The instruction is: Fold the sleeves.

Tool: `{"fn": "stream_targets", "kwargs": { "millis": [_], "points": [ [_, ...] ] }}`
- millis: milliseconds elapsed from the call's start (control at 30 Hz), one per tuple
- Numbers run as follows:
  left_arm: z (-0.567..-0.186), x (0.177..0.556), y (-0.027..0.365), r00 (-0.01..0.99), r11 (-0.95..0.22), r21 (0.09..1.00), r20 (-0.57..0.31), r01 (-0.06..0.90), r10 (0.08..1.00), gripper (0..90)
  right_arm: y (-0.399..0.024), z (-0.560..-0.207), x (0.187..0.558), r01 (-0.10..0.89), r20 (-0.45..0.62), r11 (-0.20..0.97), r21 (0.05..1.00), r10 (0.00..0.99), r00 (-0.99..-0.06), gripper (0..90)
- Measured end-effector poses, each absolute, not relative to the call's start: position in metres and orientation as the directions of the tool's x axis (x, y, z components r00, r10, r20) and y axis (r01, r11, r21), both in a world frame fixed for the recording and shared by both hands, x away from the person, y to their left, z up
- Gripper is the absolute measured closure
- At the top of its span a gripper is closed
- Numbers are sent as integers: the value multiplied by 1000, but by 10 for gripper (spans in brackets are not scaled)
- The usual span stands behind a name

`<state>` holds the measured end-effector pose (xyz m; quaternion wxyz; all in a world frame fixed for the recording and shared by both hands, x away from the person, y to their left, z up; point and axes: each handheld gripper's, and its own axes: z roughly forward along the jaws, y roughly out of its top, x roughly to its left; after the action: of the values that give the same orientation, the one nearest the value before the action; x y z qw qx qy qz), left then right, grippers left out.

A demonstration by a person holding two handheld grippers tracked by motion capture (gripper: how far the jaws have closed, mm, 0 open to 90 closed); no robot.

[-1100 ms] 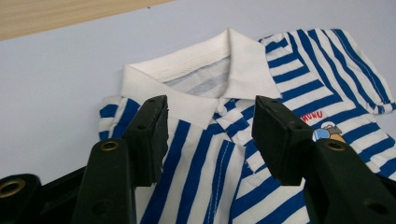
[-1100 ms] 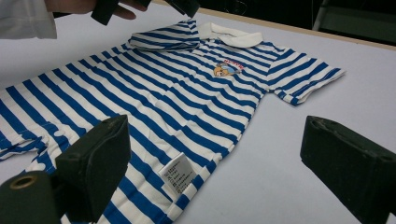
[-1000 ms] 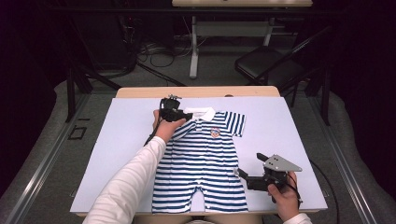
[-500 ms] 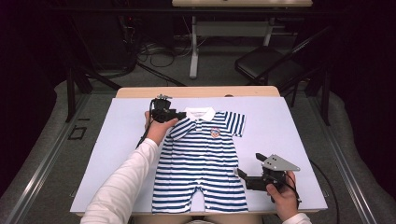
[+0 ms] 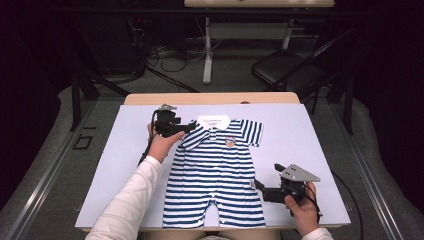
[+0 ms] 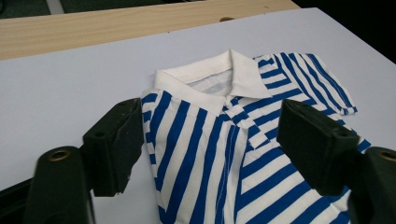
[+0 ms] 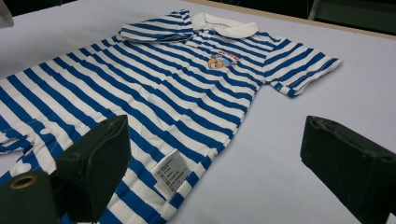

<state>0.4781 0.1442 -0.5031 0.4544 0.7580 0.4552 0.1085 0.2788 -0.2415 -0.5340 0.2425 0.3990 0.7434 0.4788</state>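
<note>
One sleeve [image 5: 192,136] now folded in, left gripper [image 5: 186,128] fingers opening.

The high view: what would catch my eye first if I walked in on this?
A blue-and-white striped baby romper with a white collar lies flat in the middle of the white table, one sleeve folded in over the chest. The left gripper sits at that folded shoulder, its fingers apart and just opening wider, gripping nothing. The right gripper rests open beside the romper's lower edge, near a small care label.
</note>
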Motion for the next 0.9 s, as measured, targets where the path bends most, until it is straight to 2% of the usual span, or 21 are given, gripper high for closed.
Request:
{"fn": "stream_targets", "kwargs": {
  "millis": [333, 567, 900],
  "points": [
    [-506, 468, 145, 598, -179, 798, -261, 575, 758, 4, -241, -530, 286, 396, 47, 202, 896, 843, -536, 85],
    [-504, 463, 149, 614, -179, 799, -276, 574, 740, 6, -234, -526, 297, 417, 42, 221, 881, 843, -536, 85],
    [-503, 453, 161, 645, -232, 793, -247, 563, 723, 6, -234, -518, 321, 460, 72, 204, 864, 855, -514, 85]
  ]
}}
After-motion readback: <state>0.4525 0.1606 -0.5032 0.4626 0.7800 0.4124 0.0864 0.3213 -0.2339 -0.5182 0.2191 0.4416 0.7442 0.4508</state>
